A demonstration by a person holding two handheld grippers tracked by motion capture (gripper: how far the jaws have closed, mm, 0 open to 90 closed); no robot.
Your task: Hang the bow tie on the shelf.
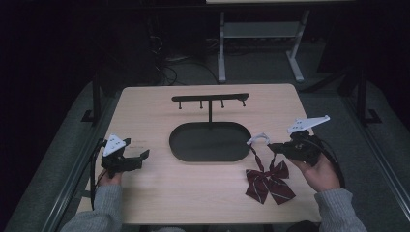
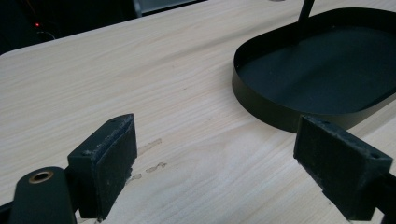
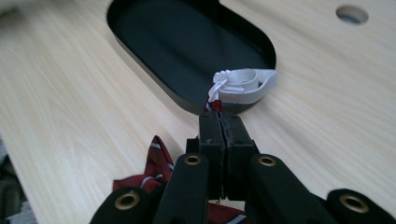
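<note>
A dark red bow tie (image 1: pixel 268 181) with white stripes lies on the table at the right, and its white neck strap (image 1: pixel 257 139) loops up from it. My right gripper (image 1: pixel 271 147) is shut on that strap near its red end; in the right gripper view the strap (image 3: pixel 243 85) sticks out past the closed gripper (image 3: pixel 219 119), with the bow (image 3: pixel 152 170) hanging below. A black stand with an oval tray (image 1: pixel 179 150) and a hook bar (image 1: pixel 211 98) sits mid-table. My left gripper (image 1: pixel 142 155) rests at the left, open, its pads (image 2: pixel 109 161) wide apart over bare wood.
The oval tray's rim (image 2: pixel 261 114) lies just ahead and right of the left gripper. A round hole (image 3: pixel 351 14) is in the tabletop beyond the tray in the right gripper view. Desk legs (image 1: pixel 221 48) and cables stand on the floor behind the table.
</note>
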